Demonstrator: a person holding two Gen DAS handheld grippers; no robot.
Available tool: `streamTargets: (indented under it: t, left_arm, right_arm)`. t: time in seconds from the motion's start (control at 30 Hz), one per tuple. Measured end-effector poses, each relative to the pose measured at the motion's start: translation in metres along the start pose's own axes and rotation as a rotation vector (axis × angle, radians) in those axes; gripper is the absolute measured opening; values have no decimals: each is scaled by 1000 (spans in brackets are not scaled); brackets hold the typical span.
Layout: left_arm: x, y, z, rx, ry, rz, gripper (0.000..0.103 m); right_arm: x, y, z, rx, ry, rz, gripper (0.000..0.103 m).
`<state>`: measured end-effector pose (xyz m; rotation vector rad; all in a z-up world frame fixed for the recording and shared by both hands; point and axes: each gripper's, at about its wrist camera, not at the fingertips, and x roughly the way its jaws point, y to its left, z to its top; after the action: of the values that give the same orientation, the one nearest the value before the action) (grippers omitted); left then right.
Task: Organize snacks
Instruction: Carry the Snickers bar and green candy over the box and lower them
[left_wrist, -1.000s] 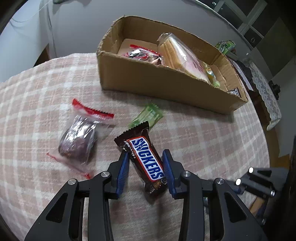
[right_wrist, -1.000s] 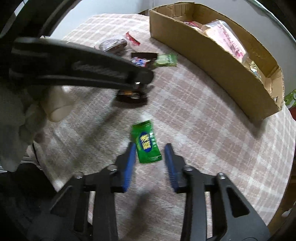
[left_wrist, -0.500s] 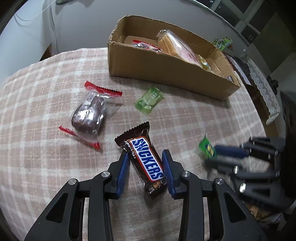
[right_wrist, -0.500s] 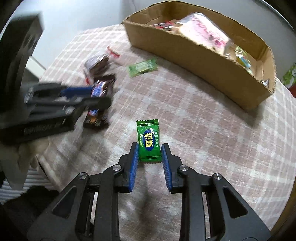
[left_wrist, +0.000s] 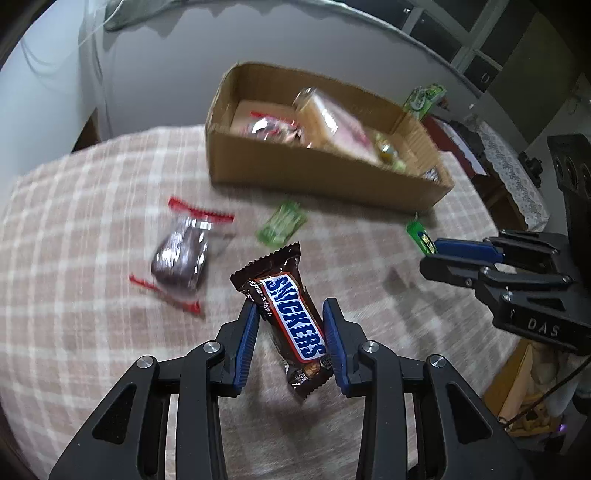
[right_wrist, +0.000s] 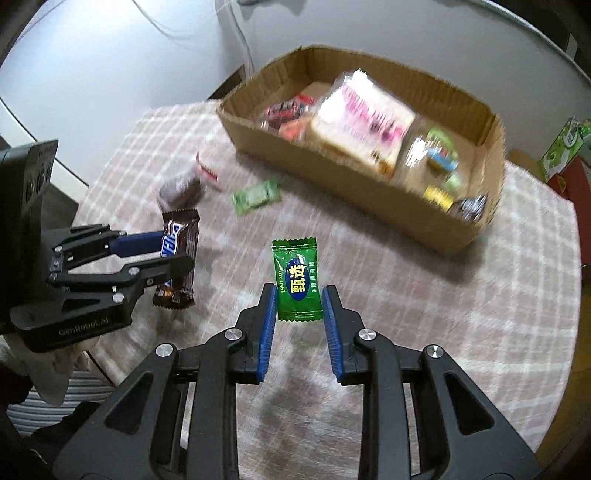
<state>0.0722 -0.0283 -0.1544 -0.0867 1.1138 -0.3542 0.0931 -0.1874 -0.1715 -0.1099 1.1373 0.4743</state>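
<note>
Pink-and-white checked cloth covers the round table (left_wrist: 92, 236), with a pale wall behind it. Above that cloth the left tool (left_wrist: 291, 332) has its blue pads closed on a Snickers bar (left_wrist: 291, 317), which hangs clear of the table, its label slanting between the fingers and its lower end sticking out below them. The right tool (right_wrist: 299, 314) is closed in the same way on a small green candy (right_wrist: 297, 284), gripped by its lower half with the printed face turned to the camera and also lifted off the table. From the left wrist view the right tool shows at the right edge with the green candy at its tip; from the right wrist view the left tool shows at the left with the bar in its grip. On the cloth lie a dark chocolate cake in a clear red-edged wrapper (left_wrist: 181, 254) and a pale green candy (left_wrist: 282, 223), near each other and apart from both tools. Beyond them stands an open cardboard box (left_wrist: 314, 173) holding a wrapped sandwich (right_wrist: 364, 123) and several small packets. A green carton (right_wrist: 565, 146) stands past the box at the far right.
</note>
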Motion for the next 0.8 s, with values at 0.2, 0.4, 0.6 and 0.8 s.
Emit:
streamTargets:
  t: [0.2, 0.4, 0.6, 0.8]
  left_arm:
    - [-9, -6, 23, 26, -46, -1, 34]
    - [-14, -9, 42, 31, -77, -13, 34]
    - [-19, -7, 57, 24, -100, -14, 34]
    - [-22, -3, 78, 20, -126, -19, 34]
  right_arm:
    - [-20, -15, 16, 18, -59, -18, 26]
    - [-33, -29, 27, 33, -96, -40, 26]
    - [-42, -37, 36, 42, -121, -56, 26]
    - [-45, -50, 49, 61, -137, -70, 26]
